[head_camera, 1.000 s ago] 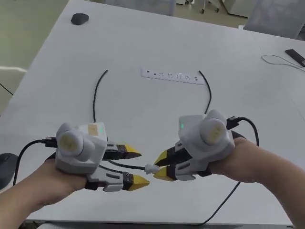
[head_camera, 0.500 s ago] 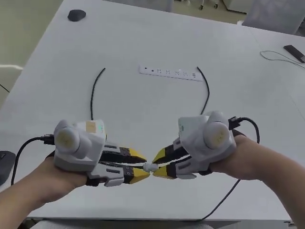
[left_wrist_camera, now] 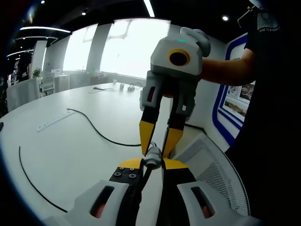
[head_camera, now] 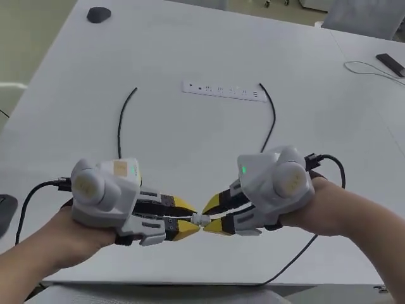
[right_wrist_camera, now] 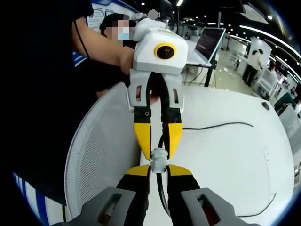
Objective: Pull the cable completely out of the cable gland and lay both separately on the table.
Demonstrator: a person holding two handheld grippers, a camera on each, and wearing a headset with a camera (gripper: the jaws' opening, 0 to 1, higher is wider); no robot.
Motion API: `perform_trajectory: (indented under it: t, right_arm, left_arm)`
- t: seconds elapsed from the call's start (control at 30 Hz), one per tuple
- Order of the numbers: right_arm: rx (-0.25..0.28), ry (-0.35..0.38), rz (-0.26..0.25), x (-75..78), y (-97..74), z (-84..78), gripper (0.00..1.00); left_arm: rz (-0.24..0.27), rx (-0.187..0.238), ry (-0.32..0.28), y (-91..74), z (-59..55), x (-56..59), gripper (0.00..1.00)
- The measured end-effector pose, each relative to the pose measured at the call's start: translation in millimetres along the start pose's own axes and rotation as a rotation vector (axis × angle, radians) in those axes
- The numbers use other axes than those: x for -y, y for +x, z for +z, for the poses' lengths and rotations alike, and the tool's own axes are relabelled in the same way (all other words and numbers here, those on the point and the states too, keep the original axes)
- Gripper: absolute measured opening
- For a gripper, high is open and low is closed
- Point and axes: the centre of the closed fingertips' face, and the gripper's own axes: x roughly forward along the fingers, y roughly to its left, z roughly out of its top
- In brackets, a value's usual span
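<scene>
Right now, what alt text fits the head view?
The left hand-held gripper and right hand-held gripper meet tip to tip over a white table, both pinching a small white cable gland. Black cable trails away behind each, toward a power strip.

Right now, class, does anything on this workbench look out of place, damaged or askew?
Nothing stands out. The cable gland sits between the tips of the left gripper and right gripper above the near edge of the table; the power strip and black cables lie flat, nothing spilled or broken.
</scene>
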Motion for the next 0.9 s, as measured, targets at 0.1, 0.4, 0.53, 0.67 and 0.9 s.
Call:
perform_trajectory:
  t: [0.1,0.4,0.53,0.67,0.9]
  right_arm:
    - [0.017,0.012,-0.002,1.5,0.2,-2.6,0.09]
    - [0.137,0.152,0.036,7.8,-10.6,-0.3,0.13]
    - [0.222,0.294,0.09,10.9,-19.8,0.5,0.16]
    - [0.347,0.488,0.179,17.6,-30.6,7.0,0.18]
    - [0.404,0.626,0.298,23.6,-33.7,1.7,0.17]
  left_arm:
    - [0.003,-0.011,0.001,1.6,-0.7,-0.2,0.15]
    - [0.019,-0.017,0.03,1.3,8.0,0.8,0.15]
    - [0.033,-0.034,0.062,1.3,10.1,-0.6,0.15]
    - [0.042,-0.03,0.077,1.6,14.6,-0.8,0.15]
    - [0.064,-0.026,0.089,2.9,19.6,-1.5,0.15]
